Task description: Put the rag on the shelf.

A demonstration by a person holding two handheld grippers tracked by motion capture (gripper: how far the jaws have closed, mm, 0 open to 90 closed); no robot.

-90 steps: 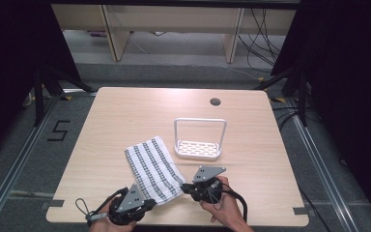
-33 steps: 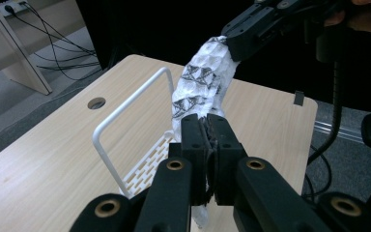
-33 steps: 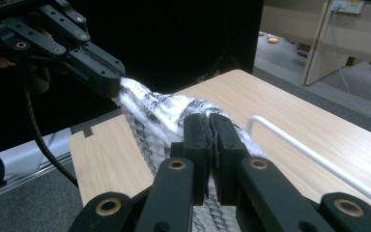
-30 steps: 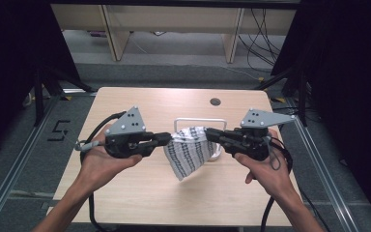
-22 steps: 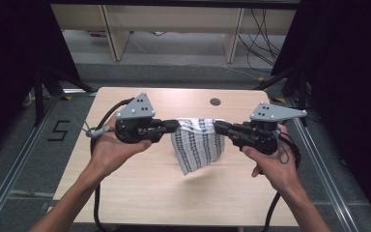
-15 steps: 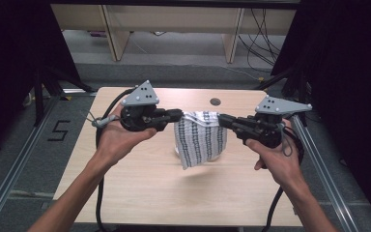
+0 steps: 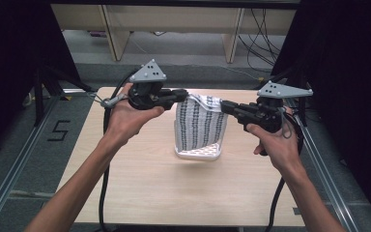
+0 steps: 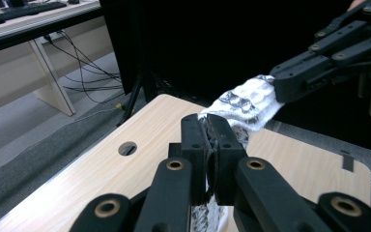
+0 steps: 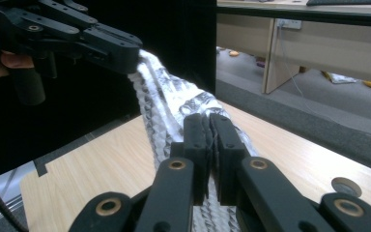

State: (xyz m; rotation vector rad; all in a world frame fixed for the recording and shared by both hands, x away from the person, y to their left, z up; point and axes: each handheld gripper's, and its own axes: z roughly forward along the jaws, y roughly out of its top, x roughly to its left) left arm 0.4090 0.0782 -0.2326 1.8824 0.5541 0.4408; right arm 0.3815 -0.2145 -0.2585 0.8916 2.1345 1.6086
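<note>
- Since a moment ago you are lifting the striped cloth (image 7: 200, 126) higher and carrying it toward the desk's (image 7: 140, 179) far edge.
- Your left gripper (image 7: 183, 94) is clenching its left top corner.
- The cloth is hanging over the white rack (image 7: 198, 153).
- Your right gripper (image 7: 223, 106) is clenching the right corner, equally near.

Cloth (image 7: 200, 123) hangs above bench (image 7: 140, 179), stretched between left claw (image 7: 184, 94) at its left top corner and right claw (image 7: 223, 105) at its right top corner. Rack (image 7: 198, 153) sits on bench mid-width, directly behind and below the cloth's lower edge. Round hole (image 8: 127, 148) in bench far edge, beyond the rack.
</note>
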